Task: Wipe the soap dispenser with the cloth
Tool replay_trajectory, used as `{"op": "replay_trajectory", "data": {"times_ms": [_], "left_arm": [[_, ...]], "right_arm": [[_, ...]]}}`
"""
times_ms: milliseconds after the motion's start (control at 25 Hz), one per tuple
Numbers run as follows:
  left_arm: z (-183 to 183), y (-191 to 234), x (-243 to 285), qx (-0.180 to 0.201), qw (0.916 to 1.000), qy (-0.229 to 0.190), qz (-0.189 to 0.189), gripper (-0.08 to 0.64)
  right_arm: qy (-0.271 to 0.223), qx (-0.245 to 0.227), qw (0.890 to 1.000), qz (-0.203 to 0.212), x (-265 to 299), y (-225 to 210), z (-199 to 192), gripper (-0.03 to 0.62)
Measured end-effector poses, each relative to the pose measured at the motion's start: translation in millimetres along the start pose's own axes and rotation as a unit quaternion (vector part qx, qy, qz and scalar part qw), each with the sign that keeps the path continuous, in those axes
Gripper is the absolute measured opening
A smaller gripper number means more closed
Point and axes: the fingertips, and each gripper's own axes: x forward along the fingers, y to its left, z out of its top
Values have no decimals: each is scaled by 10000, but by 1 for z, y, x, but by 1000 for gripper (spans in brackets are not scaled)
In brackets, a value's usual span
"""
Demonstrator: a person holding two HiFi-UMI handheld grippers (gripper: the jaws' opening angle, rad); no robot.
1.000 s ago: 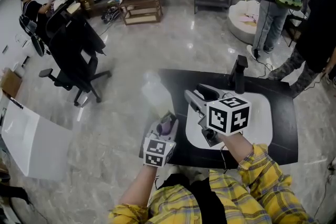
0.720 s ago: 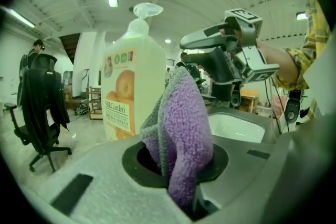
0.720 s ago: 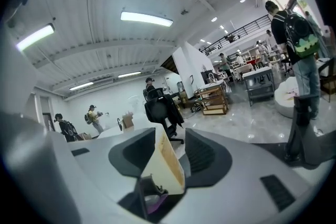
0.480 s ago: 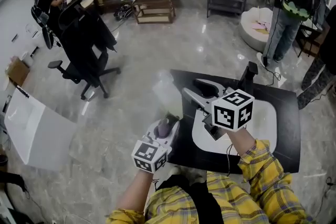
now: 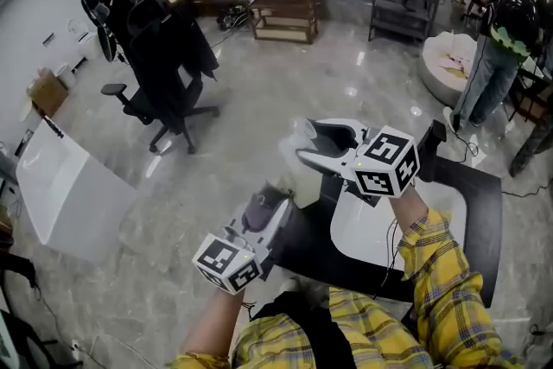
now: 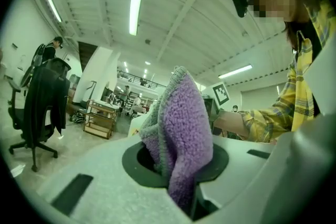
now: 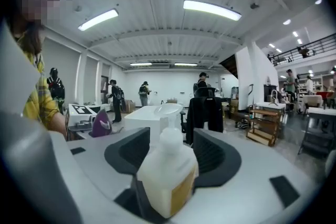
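Soap dispenser (image 7: pixel 167 178), a milky squarish plastic bottle with a yellow label, sits clamped in your right claw (image 7: pixel 170 140), whose jaws have just been opening. Your left claw (image 6: pixel 176 168) pinches the fuzzy purple cloth (image 6: pixel 181 123).

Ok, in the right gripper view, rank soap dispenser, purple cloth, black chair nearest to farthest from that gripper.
1. Soap dispenser: between the jaws of the right gripper, which have just been opening.
2. Purple cloth: farther, lower left.
3. Black chair: behind, centre.
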Motion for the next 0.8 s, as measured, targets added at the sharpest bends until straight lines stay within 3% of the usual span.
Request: {"op": "replay_trajectory", "data": {"times_ms": [240, 440, 800], "left_arm": [[8, 10, -19, -40, 9999, -74, 75, 60], [13, 12, -21, -89, 9999, -115, 65, 61], [13, 21, -13, -99, 9999, -15, -131, 61]], "right_arm": [[388, -764, 9937, 719, 24, 8, -1, 239], [249, -665, 9896, 1248, 30, 11, 0, 239], [419, -950, 9821, 1574, 45, 9, -4, 235]]}}
